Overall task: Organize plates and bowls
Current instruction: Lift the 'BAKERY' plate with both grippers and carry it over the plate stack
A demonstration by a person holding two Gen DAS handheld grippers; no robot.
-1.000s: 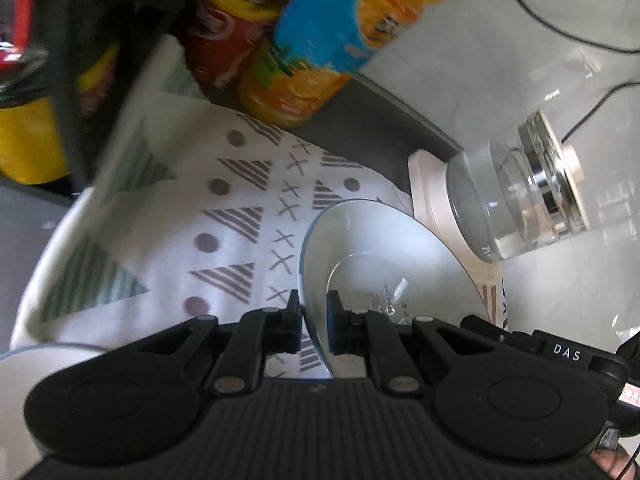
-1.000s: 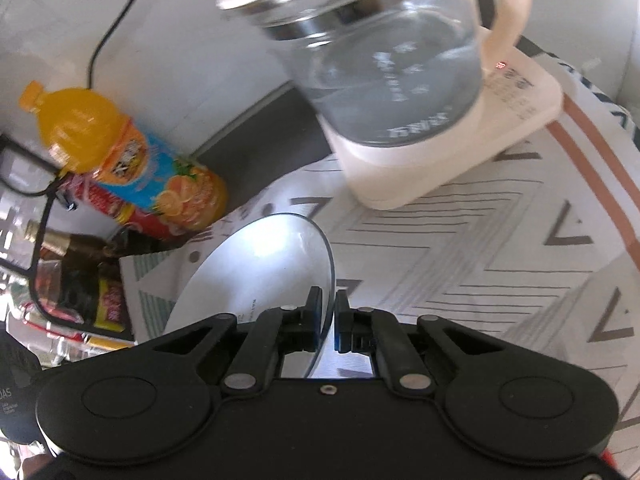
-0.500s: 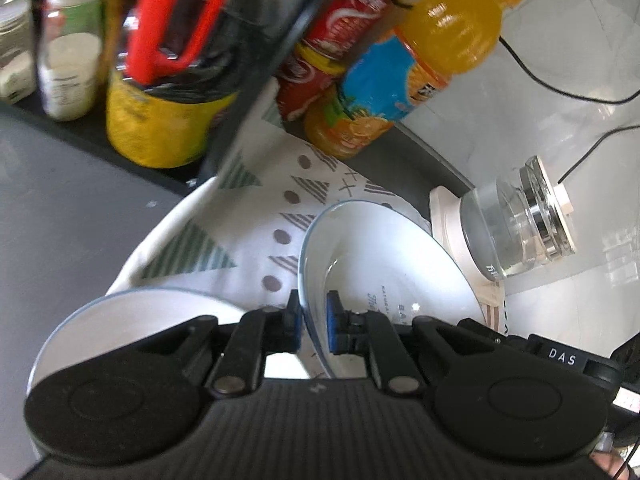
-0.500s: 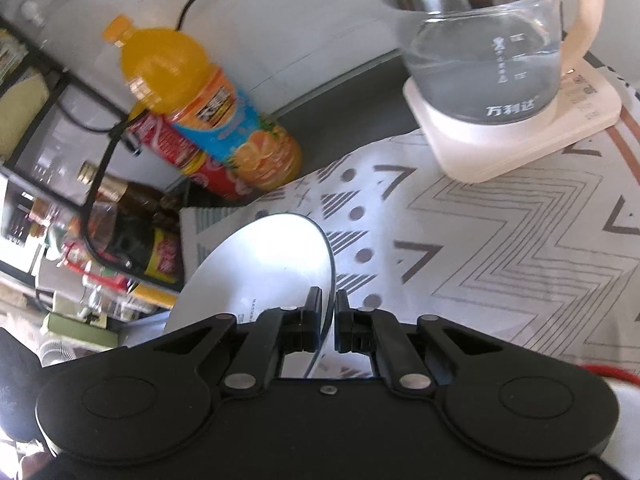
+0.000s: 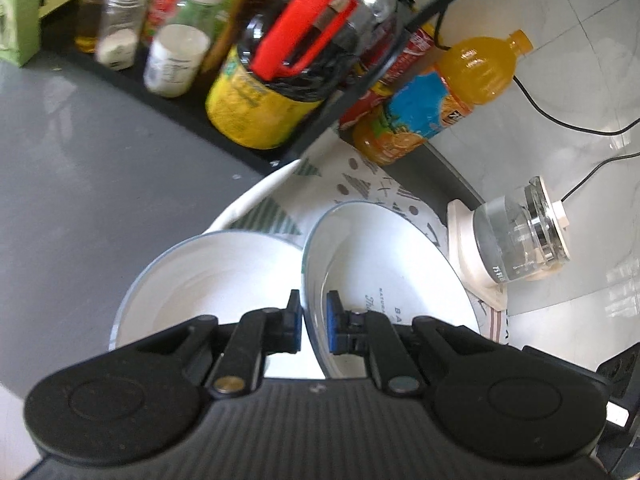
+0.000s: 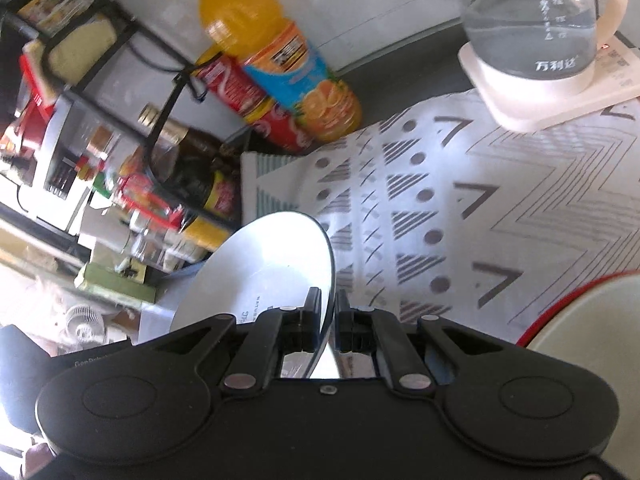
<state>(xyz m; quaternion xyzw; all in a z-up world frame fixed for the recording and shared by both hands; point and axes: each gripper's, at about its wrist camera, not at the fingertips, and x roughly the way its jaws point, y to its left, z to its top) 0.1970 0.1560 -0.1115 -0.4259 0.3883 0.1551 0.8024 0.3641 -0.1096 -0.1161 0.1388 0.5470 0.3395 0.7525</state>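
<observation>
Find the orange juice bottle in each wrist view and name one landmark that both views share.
Left wrist: orange juice bottle upper right, leaning beside the red bottle.
Right wrist: orange juice bottle upper centre-left, against the same red bottle.
Shared landmark: glass kettle on its white base.

Plate (image 5: 384, 264): white, dark lettering. Second plate (image 5: 208, 276): white, thin blue rim. Cloth (image 6: 460, 208): white with grey triangles, dots, crosses and zigzags. Tabletop (image 5: 80, 184): grey. Juice bottle (image 6: 276, 60): orange, blue label. Finger pads (image 5: 333, 322): blue. Kettle base (image 6: 560, 92): cream.
</observation>
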